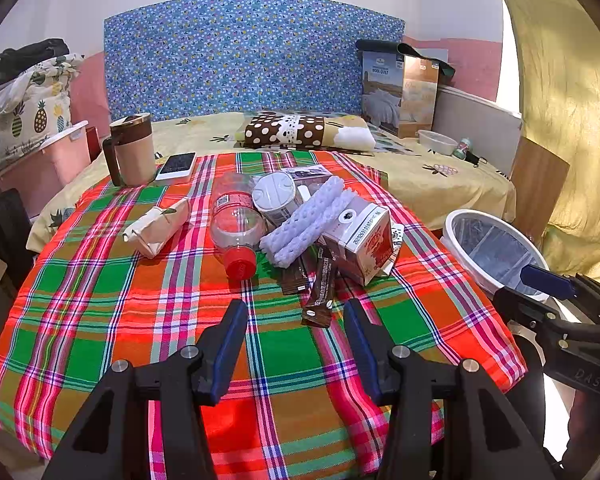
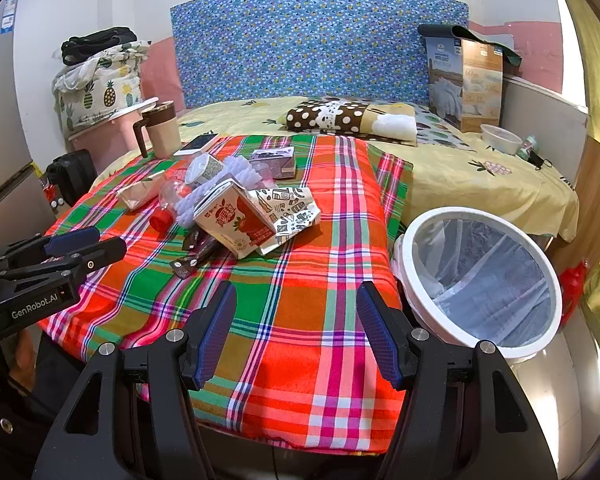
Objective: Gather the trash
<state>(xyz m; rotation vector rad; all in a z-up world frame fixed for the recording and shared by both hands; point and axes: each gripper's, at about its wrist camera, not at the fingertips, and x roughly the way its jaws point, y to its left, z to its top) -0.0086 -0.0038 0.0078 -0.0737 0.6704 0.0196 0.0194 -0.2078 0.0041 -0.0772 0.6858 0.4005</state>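
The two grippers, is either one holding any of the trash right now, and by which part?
Nothing is held. The left gripper and right gripper both hover with jaws open and empty above the plaid cloth, short of the trash pile.

plaid cloth (image 1: 100,300) on the desk: red, green, orange, pink and white stripes. headboard (image 1: 252,52) blue with small multicolour dots. bedsheet (image 1: 440,176) pale yellow, pineapple print. pillow (image 1: 288,132) brown with white polka dots. mug (image 1: 130,150) beige body, brown lid and handle. clear bottle (image 1: 236,224) with red cap. carton (image 2: 236,220) white with red strawberry print. foam net (image 1: 304,224) white. sachets (image 1: 320,292) dark brown. bin (image 2: 480,280) white rim, translucent grey liner. fingers (image 2: 216,332) dark blue pads on black.
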